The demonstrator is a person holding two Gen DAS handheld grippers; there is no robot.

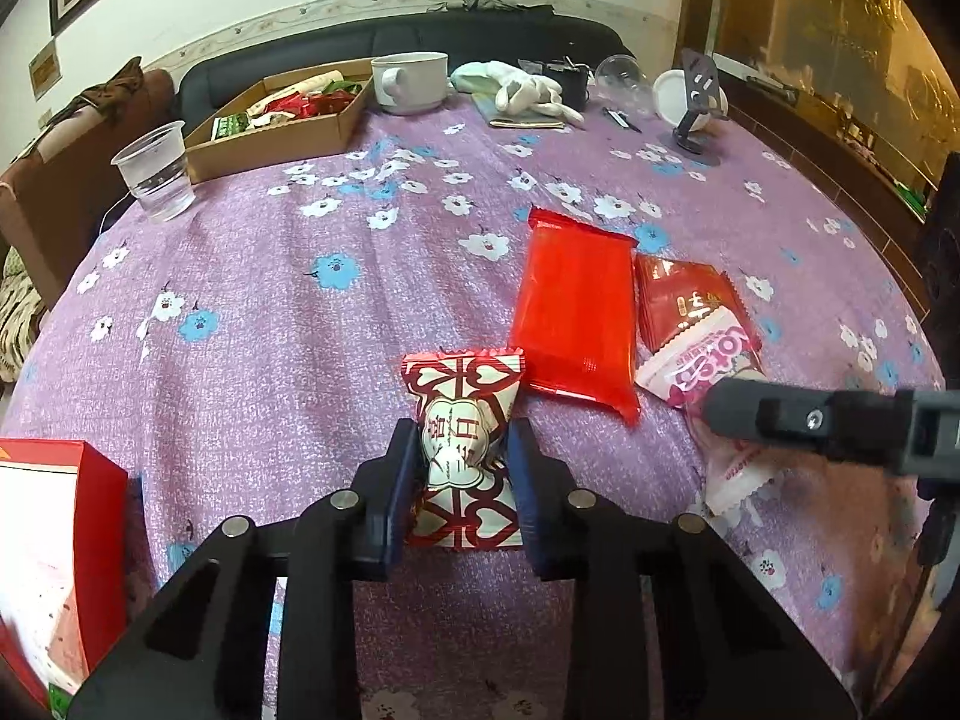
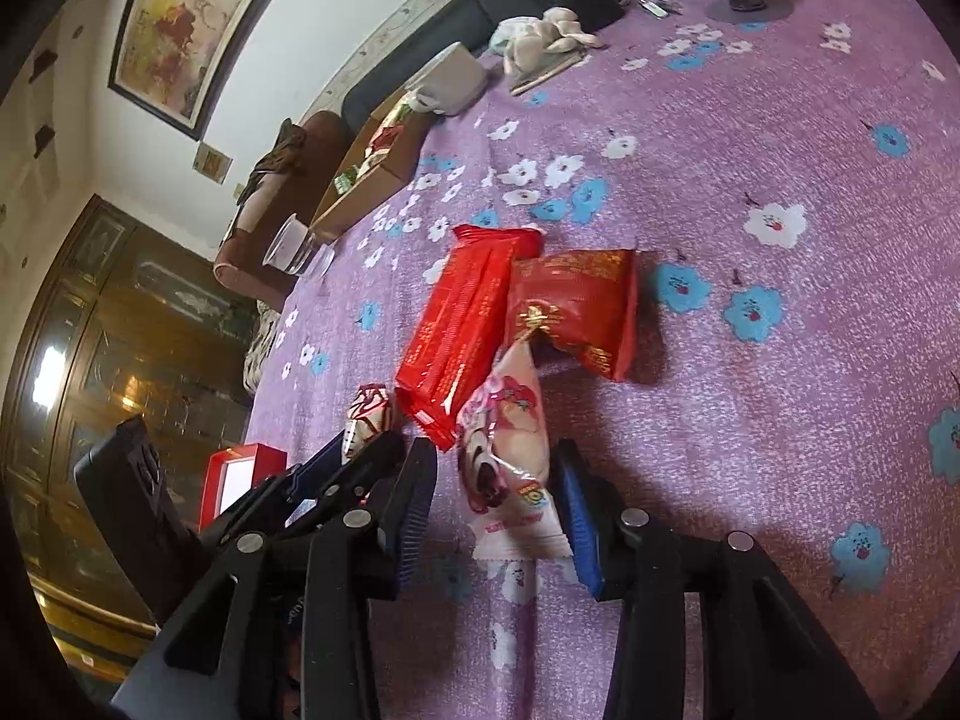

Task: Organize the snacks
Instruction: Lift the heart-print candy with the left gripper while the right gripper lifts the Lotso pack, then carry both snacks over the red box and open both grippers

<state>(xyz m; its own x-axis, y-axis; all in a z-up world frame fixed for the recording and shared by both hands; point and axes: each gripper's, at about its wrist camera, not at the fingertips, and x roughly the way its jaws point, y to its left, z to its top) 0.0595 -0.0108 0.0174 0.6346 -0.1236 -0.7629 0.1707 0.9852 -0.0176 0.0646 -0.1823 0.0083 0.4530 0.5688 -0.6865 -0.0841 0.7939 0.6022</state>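
My left gripper (image 1: pixel 462 450) is shut on a red-and-white patterned snack packet (image 1: pixel 462 420), just above the purple floral tablecloth (image 1: pixel 270 312). Beside it lie a plain red packet (image 1: pixel 576 312), a dark red packet (image 1: pixel 678 300) and a pink-and-white packet (image 1: pixel 702 360). My right gripper (image 2: pixel 495 480) is open around the pink-and-white packet (image 2: pixel 510 432), its pads apart from the packet's sides. The plain red packet (image 2: pixel 462 330) and dark red packet (image 2: pixel 576 306) lie just beyond it. The left gripper with its packet (image 2: pixel 366 414) shows at the left.
A red box (image 1: pixel 54 552) stands at the near left. A cardboard tray of snacks (image 1: pixel 282 114), a clear plastic cup (image 1: pixel 156 171), a white mug (image 1: pixel 411 81), a plush toy (image 1: pixel 528 87) and a phone stand (image 1: pixel 696 96) sit at the far side.
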